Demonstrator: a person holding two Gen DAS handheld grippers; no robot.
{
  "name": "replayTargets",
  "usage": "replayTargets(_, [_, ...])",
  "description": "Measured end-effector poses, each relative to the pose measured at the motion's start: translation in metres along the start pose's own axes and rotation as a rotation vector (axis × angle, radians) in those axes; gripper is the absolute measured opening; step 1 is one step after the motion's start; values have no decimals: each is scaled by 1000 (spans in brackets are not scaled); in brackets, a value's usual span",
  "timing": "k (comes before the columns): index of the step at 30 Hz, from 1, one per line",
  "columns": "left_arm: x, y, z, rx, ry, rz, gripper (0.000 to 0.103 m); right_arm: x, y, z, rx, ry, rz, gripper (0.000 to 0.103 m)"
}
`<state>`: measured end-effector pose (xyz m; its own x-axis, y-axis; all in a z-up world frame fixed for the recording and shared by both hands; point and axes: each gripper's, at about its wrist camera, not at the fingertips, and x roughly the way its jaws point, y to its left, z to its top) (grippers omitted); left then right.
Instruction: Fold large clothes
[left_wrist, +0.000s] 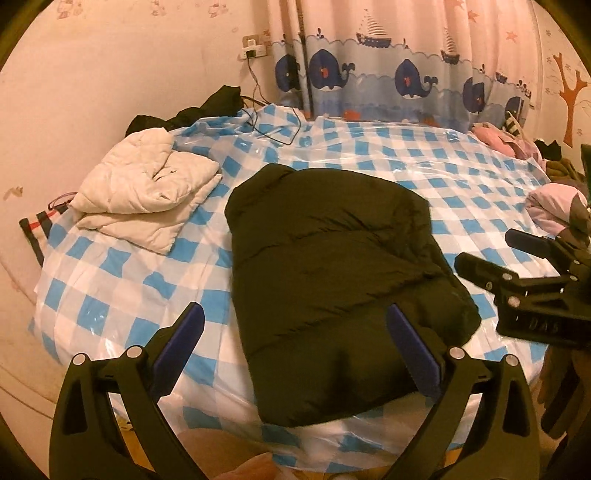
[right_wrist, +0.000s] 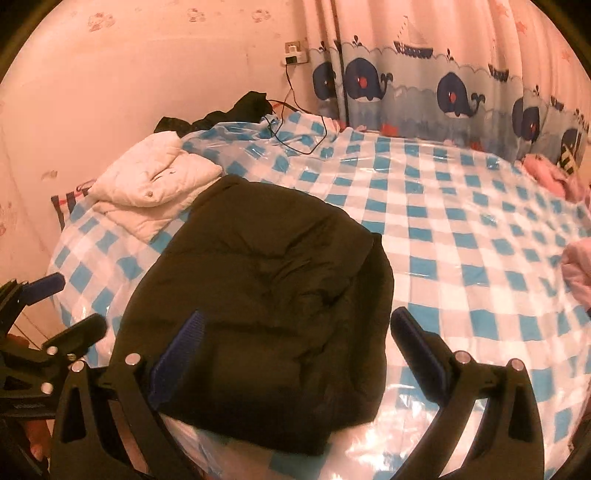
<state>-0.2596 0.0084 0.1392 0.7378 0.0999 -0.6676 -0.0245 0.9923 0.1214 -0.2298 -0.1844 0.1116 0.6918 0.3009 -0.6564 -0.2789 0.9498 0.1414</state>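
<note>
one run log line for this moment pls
left gripper: open, empty | right gripper: open, empty | black jacket: folded on checkered cover | white jacket: folded, far left

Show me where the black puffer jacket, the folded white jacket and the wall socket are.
black puffer jacket (left_wrist: 332, 236), left wrist view, middle of its top panel
folded white jacket (left_wrist: 147, 184), left wrist view, its upper fold
wall socket (right_wrist: 295, 51), right wrist view, its faceplate

no readable text, labels or numbers
</note>
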Motion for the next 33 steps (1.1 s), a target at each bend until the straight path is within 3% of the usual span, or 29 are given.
replayTargets(11, [-18,-10,-4,12,-14,-10,95,-9,10,-13,18,30,19,97])
replayTargets(33, [-15,-4,-2,-9,7,-22,95,-12,5,-13,27,24,20,97])
